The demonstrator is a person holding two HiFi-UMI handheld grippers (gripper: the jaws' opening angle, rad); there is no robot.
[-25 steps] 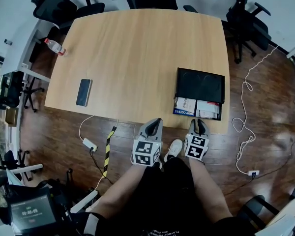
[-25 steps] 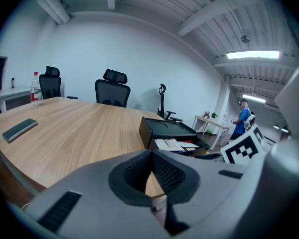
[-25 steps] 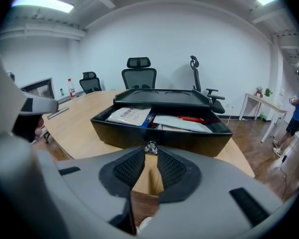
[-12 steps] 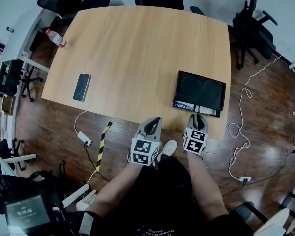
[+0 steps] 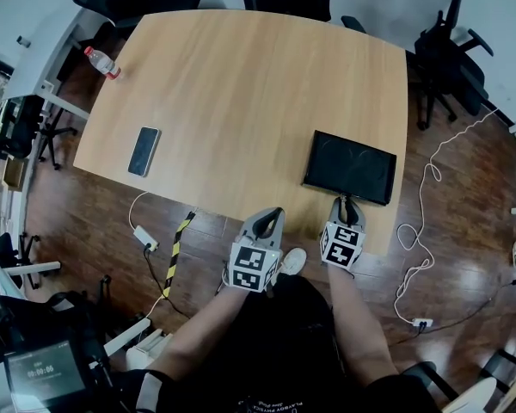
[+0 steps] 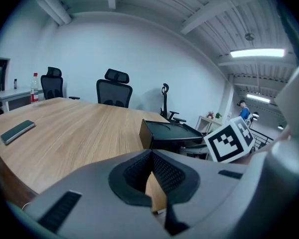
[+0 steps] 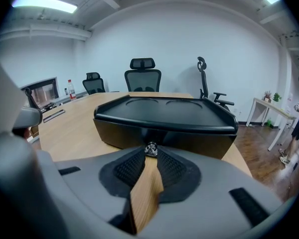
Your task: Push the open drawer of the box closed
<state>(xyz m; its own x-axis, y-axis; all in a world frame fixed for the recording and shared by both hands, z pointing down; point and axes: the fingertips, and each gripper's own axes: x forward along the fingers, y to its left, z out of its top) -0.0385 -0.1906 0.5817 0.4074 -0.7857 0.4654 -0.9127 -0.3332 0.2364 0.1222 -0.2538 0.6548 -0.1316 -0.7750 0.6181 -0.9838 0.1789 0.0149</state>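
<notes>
The black box (image 5: 350, 167) sits near the table's (image 5: 241, 101) front right edge, and its drawer is flush with the front. In the right gripper view the box (image 7: 164, 114) fills the middle, with a small metal knob (image 7: 150, 149) on the drawer front. My right gripper (image 5: 347, 205) (image 7: 150, 156) is shut, its tips right against that knob. My left gripper (image 5: 272, 218) (image 6: 151, 154) is shut too and holds nothing. It hangs at the table's front edge, left of the box (image 6: 167, 135).
A phone (image 5: 144, 151) lies on the left of the table and a water bottle (image 5: 101, 61) at the far left corner. Office chairs (image 5: 451, 54) ring the table. Cables (image 5: 421, 205), a power strip (image 5: 144, 234) and a yellow-black strip (image 5: 174, 249) lie on the floor.
The drawer, open a second ago with papers showing, has slid into the box. My right gripper moved forward with it; the left gripper stayed put.
</notes>
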